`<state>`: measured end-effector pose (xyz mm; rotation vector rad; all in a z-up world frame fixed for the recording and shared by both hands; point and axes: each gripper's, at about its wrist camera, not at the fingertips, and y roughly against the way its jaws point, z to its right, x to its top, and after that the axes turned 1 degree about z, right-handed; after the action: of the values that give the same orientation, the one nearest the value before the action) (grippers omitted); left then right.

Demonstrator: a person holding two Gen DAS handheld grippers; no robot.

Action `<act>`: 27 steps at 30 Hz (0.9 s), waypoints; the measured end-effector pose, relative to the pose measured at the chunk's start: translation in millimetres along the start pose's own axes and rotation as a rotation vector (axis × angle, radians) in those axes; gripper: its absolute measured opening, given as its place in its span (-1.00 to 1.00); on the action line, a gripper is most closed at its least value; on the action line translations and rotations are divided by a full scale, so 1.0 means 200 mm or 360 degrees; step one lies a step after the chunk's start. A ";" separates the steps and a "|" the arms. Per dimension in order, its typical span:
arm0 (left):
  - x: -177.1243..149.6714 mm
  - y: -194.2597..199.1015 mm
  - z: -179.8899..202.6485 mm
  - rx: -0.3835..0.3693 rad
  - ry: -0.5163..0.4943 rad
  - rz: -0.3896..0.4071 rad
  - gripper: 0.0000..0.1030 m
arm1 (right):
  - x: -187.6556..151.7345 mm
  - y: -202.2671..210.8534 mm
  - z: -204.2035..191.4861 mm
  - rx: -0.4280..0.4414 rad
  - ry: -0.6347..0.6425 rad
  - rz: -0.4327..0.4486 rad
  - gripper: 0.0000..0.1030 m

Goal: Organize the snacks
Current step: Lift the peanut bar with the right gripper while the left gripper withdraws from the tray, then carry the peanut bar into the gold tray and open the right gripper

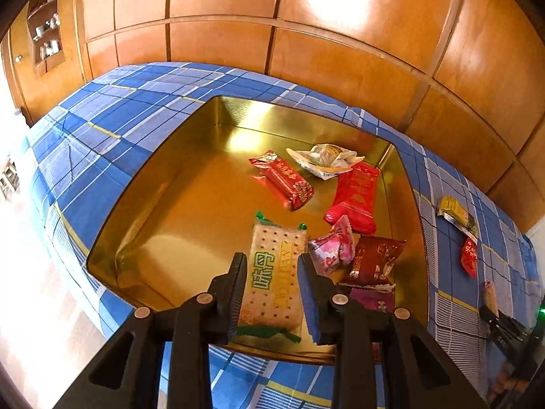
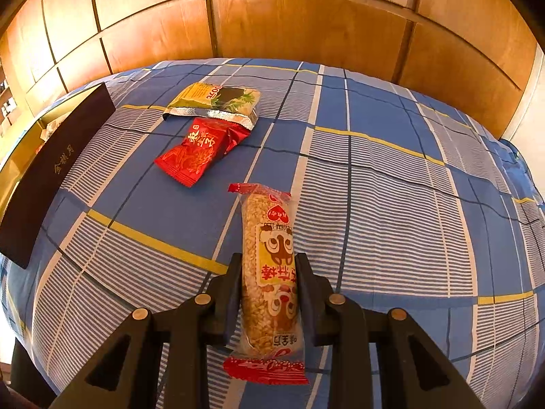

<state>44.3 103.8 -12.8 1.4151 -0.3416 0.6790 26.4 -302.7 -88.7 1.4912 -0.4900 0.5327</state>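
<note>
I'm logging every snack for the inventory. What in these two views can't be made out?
- Left wrist view: purple packet mostly hidden behind the left tongs and the maroon packet.
- Left wrist view: snack at the right edge too distorted to identify.
- Right wrist view: gold tin interior screened by its dark wall.
- Right wrist view: green-yellow packet print too small.

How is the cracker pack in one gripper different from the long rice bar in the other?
The cracker pack is flat, wide, green-trimmed; the rice bar is narrow, rounded, red-ended. The cracker pack hangs over the gold tin; the rice bar is over the blue checked cloth. Both are sealed and sit between black fingers.
</note>
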 end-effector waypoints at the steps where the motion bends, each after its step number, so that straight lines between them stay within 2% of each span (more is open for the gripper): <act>1: 0.00 0.01 -0.01 0.0006 0.0011 0.0009 -0.40 | 0.00 0.00 0.00 -0.0003 -0.0003 0.0001 -0.40; 8: -0.01 0.07 -0.10 0.0088 0.0041 0.0096 -0.40 | 0.00 0.00 -0.01 -0.0030 -0.0023 -0.0004 -0.40; 16: -0.03 0.08 -0.24 0.0155 0.0117 0.0097 -0.40 | 0.04 -0.01 -0.03 -0.0050 -0.0104 -0.0067 -0.44; 18: -0.04 0.08 -0.27 0.0166 0.0139 0.0100 -0.40 | 0.06 -0.01 -0.04 0.0013 -0.0136 -0.0103 -0.44; 21: -0.04 0.09 -0.31 0.0186 0.0161 0.0114 -0.40 | 0.09 -0.03 -0.09 0.0176 -0.0193 -0.0167 -0.44; 27: -0.05 0.10 -0.38 0.0201 0.0217 0.0128 -0.40 | 0.14 -0.06 -0.21 0.0328 -0.0209 -0.0251 -0.45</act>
<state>10.9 176.5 -13.4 1.4721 -0.2529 0.8709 54.5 -259.1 -81.8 1.7541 -0.4238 0.3710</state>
